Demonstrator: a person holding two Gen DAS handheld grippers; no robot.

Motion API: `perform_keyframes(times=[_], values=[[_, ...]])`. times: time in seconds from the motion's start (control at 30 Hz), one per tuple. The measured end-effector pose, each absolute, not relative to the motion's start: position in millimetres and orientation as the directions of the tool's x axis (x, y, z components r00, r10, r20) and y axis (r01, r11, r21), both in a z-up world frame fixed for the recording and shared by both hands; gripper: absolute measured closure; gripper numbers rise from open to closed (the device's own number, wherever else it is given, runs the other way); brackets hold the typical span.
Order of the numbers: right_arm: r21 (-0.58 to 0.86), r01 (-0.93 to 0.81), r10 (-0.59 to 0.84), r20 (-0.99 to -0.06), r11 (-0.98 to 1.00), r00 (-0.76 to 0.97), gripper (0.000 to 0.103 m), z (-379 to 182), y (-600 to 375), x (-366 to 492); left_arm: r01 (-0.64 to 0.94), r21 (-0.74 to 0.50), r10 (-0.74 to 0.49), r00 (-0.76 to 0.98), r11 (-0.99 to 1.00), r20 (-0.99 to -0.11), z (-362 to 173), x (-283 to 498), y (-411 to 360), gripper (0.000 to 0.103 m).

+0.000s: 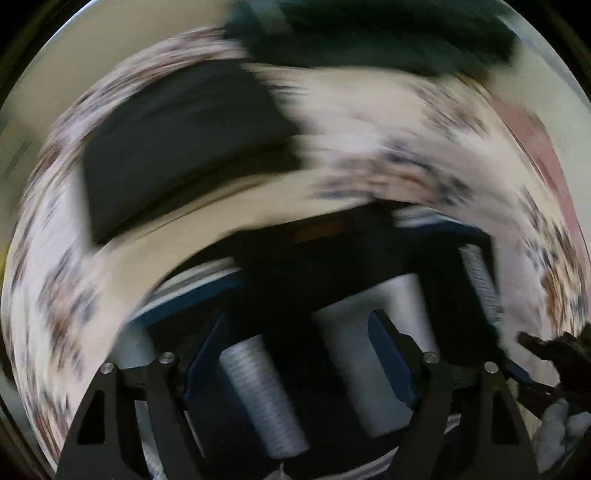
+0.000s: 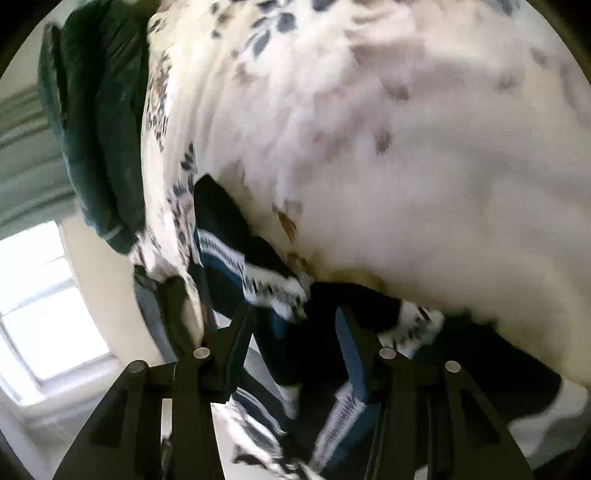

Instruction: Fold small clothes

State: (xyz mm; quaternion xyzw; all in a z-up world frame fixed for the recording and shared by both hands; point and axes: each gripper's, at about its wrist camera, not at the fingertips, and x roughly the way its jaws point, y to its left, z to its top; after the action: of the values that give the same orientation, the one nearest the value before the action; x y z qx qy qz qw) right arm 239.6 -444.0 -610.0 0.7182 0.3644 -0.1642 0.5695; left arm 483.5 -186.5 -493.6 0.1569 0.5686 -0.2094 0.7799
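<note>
A small garment (image 2: 236,266), black, dark blue and white with striped bands, hangs in front of my right gripper (image 2: 295,325). The jaws stand apart with the cloth draped between and over them. In the blurred left wrist view the same garment (image 1: 332,266) lies across my left gripper (image 1: 295,332), whose jaws also stand apart with black, white and ribbed grey cloth between them. Whether either gripper pinches the cloth I cannot tell. A folded dark garment (image 1: 184,147) lies on the white floral bedspread (image 1: 369,140).
A dark green garment (image 2: 99,122) lies at the far edge of the floral bedspread (image 2: 369,147); it also shows in the left wrist view (image 1: 388,33). A bright window (image 2: 40,306) and cream wall are at the left. The other hand's glove (image 1: 561,354) shows at the right.
</note>
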Motion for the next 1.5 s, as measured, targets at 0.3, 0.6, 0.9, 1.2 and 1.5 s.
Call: perform_keyframes(times=[0.3,0.6,0.9,1.2,1.5], values=[[0.681,0.704,0.373,-0.611,-0.202,0.698,0.071,-640.3,-458.0,240.1,0.741,-0.101,-0.143,-0.006,0.664,-0.990,-558.9,502.0,-359.7,0.027],[0.680,0.697,0.392,-0.591,-0.230,0.706,0.093,-650.0,-455.9,228.4,0.757,-0.205,-0.207,-0.094,0.620,-0.974,-574.1,507.8,-381.8,0.101],[0.650,0.742,0.356,-0.663,-0.163,0.659,0.103,-644.2,-460.6,215.6,0.663,-0.285,-0.292,-0.104,0.692,-0.951,-570.1,537.1,-358.4,0.101],[0.597,0.800,0.338,-0.741,-0.065,0.580,0.103,-635.0,-465.8,214.1,0.571,-0.312,-0.340,-0.061,0.760,-0.938,-567.9,571.5,-334.9,0.103],[0.670,0.717,0.424,-0.602,-0.194,0.677,0.083,-641.3,-480.3,211.9,0.593,-0.384,-0.339,-0.192,0.708,-0.921,-572.5,559.3,-344.8,0.067]])
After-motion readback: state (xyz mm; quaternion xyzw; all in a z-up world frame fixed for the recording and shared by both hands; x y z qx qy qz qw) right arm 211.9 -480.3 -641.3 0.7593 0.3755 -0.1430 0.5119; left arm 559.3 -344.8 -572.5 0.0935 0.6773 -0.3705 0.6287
